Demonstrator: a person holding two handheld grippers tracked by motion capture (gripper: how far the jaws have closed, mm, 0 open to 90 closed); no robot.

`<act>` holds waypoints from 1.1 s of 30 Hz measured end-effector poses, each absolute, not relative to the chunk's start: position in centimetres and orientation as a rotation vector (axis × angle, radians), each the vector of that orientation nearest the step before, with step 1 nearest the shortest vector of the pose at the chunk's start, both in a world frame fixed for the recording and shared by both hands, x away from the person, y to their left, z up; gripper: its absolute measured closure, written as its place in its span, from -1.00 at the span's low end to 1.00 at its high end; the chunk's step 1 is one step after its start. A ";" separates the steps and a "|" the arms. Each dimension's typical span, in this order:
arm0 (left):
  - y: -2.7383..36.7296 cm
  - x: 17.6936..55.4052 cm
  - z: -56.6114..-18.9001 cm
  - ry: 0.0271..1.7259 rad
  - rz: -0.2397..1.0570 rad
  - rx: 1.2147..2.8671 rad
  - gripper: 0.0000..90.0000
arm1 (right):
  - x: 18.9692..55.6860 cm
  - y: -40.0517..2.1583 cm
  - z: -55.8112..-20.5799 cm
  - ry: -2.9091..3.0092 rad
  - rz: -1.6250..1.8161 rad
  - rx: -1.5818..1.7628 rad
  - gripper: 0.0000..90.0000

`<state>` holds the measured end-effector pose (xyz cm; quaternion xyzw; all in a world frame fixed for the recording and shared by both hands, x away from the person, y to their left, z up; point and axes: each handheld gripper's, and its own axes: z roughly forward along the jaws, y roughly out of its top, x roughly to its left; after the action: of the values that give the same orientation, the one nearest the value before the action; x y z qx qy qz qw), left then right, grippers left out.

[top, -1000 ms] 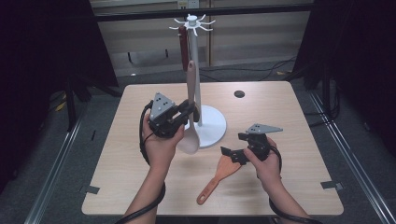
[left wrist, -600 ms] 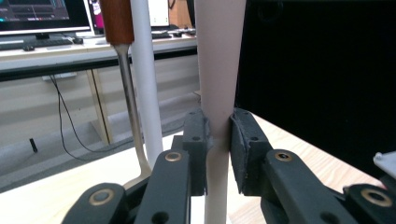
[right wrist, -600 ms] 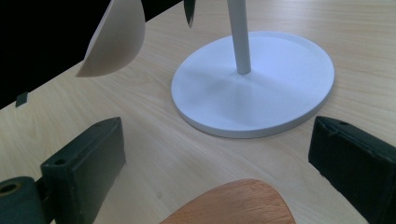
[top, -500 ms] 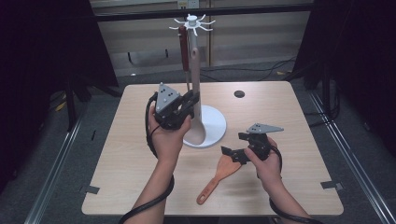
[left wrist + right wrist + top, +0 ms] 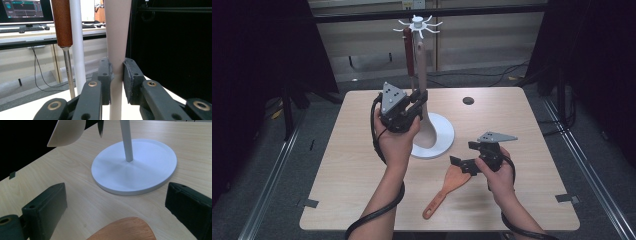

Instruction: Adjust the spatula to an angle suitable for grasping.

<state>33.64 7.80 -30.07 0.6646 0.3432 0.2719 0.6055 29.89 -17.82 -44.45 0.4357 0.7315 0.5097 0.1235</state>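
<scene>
My left hand-held gripper clenched the one pale beige spoon-shaped utensil by its handle, upright beside the white hanging stand's pole. One brown-handled metal tool hung there. My right hand-held gripper stood released over the single orange-brown wooden spatula on the table.

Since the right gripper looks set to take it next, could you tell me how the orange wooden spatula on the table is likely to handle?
The orange wooden spatula looks like one solid piece, so probably stiff. It lies flat on the table, so it should slide rather than roll. Gripped at the blade between the right gripper's open jaws, its long handle may swing down.
</scene>
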 end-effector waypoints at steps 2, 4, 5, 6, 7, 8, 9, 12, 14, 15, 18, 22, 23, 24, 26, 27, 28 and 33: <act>7.7 33.7 -29.9 0.791 0.639 1.546 0.72 | 29.9 -17.8 -44.4 2.130 1.486 1.269 -0.92; 7.6 33.8 -29.7 0.795 0.637 1.545 0.72 | 29.9 -17.8 -44.4 2.128 1.489 1.272 -0.92; 7.6 33.8 -29.7 0.796 0.639 1.544 0.72 | 29.9 -17.8 -44.4 2.127 1.489 1.273 -0.92; 7.7 33.9 -29.6 0.800 0.640 1.548 0.72 | 29.9 -17.9 -44.4 2.127 1.484 1.269 -0.92; 7.7 34.0 -29.5 0.801 0.642 1.543 0.72 | 29.9 -17.9 -44.4 2.128 1.484 1.269 -0.92; 7.7 34.0 -29.4 0.799 0.647 1.546 0.72 | 29.9 -17.9 -44.4 2.129 1.484 1.270 -0.92; 7.7 34.0 -29.3 0.802 0.650 1.543 0.72 | 29.9 -17.8 -44.4 2.129 1.485 1.272 -0.92; 7.7 34.1 -29.1 0.806 0.650 1.538 0.72 | 29.9 -17.8 -44.4 2.132 1.484 1.274 -0.92; 7.5 34.1 -29.1 0.806 0.666 1.531 0.72 | 29.9 -17.8 -44.4 2.128 1.485 1.274 -0.92; 7.4 34.1 -29.1 0.810 0.679 1.537 0.72 | 29.9 -17.8 -44.4 2.130 1.488 1.272 -0.92; 7.2 34.4 -29.1 0.825 0.685 1.531 0.72 | 29.9 -17.9 -44.4 2.129 1.493 1.266 -0.92; 7.2 34.8 -29.1 0.848 0.715 1.549 0.72 | 29.8 -17.9 -44.4 2.126 1.497 1.268 -0.92; 7.2 34.9 -29.1 0.850 0.717 1.552 0.72 | 29.8 -17.9 -44.4 2.127 1.497 1.269 -0.92; 7.2 34.8 -29.1 0.847 0.728 1.560 0.72 | 29.8 -17.9 -44.4 2.127 1.497 1.268 -0.92; 7.0 34.8 -29.0 0.843 0.741 1.576 0.72 | 29.8 -17.9 -44.4 2.126 1.498 1.268 -0.92; 7.0 34.8 -28.9 0.847 0.748 1.578 0.72 | 29.8 -18.0 -44.3 2.124 1.498 1.272 -0.92; 7.0 34.8 -28.9 0.845 0.753 1.580 0.72 | 29.8 -18.0 -44.3 2.125 1.499 1.273 -0.92; 6.7 34.9 -28.7 0.861 0.769 1.587 0.72 | 29.8 -17.9 -44.3 2.126 1.504 1.271 -0.92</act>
<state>34.94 6.70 -28.73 0.6722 0.3647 0.3257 0.5559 29.81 -17.89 -44.34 0.4354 0.7282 0.5151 0.1219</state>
